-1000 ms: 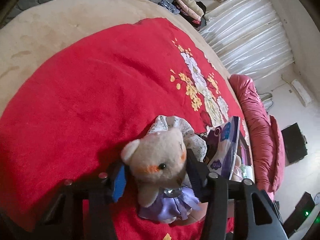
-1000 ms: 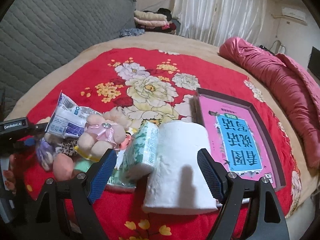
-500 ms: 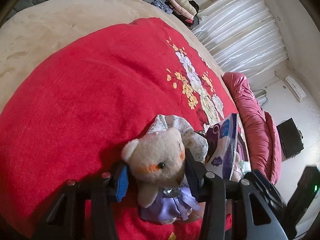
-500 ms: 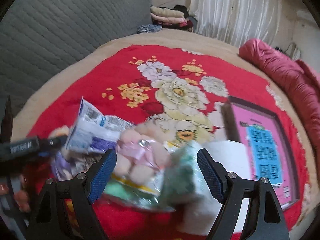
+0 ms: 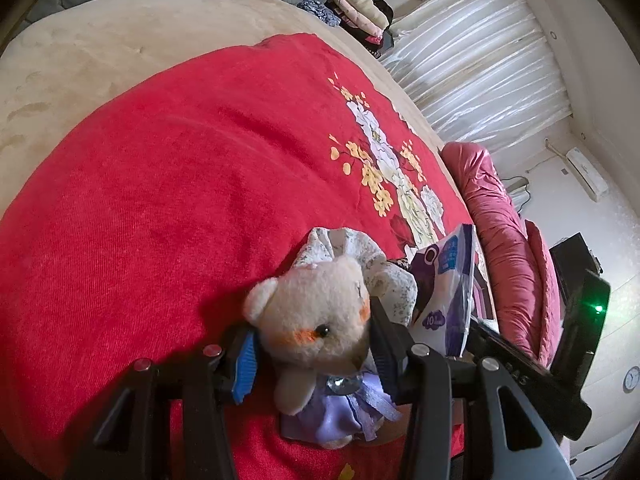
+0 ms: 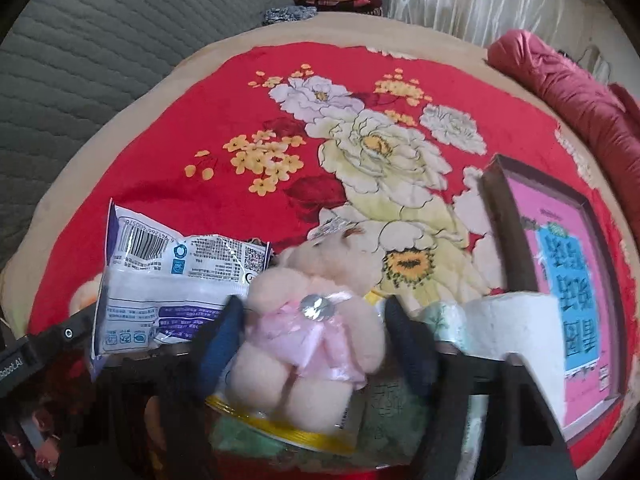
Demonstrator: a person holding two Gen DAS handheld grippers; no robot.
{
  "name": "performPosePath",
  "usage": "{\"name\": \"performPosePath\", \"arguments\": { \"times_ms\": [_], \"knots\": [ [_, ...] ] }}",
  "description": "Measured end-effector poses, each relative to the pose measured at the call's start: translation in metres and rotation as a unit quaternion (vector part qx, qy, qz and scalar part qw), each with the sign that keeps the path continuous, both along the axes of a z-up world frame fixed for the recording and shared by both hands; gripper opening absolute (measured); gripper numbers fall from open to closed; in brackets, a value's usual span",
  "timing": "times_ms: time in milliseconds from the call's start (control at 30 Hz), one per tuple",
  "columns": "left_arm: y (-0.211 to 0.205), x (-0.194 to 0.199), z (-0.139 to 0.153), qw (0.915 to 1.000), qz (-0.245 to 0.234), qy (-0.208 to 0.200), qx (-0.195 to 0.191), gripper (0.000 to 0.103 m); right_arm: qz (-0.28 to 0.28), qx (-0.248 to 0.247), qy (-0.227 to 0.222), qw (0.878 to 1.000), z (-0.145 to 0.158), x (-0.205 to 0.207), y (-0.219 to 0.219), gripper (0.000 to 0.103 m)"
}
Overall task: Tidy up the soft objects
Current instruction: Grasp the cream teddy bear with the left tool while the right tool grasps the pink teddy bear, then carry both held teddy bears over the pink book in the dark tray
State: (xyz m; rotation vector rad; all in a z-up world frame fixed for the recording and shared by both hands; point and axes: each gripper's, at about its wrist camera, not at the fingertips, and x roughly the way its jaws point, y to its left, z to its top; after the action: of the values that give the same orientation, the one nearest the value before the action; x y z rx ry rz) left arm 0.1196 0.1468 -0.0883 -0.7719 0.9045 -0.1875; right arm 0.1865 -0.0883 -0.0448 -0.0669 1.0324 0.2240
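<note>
A cream bear in a purple dress lies on the red flowered blanket. My left gripper is shut on its head, a pad against each side. In the right wrist view a second cream bear in a pink dress lies on a yellow-edged packet. My right gripper straddles this bear's body. Its jaws are closing, with the pads close beside the bear and no squeeze visible. The right gripper's black body also shows in the left wrist view, at the right edge.
A white and purple packet leans between the two bears. A toilet roll and a green tissue pack sit right of the pink bear. A framed pink book lies further right. A rolled crimson quilt lines the bed's far side.
The right gripper has swung left from the toilet roll to the pink-dressed bear and dropped closer, and its jaws have narrowed. The left gripper and its bear have stayed put.
</note>
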Motion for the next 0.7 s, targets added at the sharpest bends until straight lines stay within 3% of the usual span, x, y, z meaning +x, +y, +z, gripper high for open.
{"name": "performPosePath", "arguments": {
  "times_ms": [167,700],
  "knots": [
    [0.001,0.0,0.0,1.0,-0.003,-0.002,-0.002,0.049,-0.002,0.027,-0.011,1.0,0.004,-0.005,-0.008,0.053],
    [0.003,-0.02,0.031,0.9983,0.0,-0.056,0.016,0.048,0.014,0.057,-0.117,0.991,0.061,-0.052,-0.027,0.051]
  ]
}}
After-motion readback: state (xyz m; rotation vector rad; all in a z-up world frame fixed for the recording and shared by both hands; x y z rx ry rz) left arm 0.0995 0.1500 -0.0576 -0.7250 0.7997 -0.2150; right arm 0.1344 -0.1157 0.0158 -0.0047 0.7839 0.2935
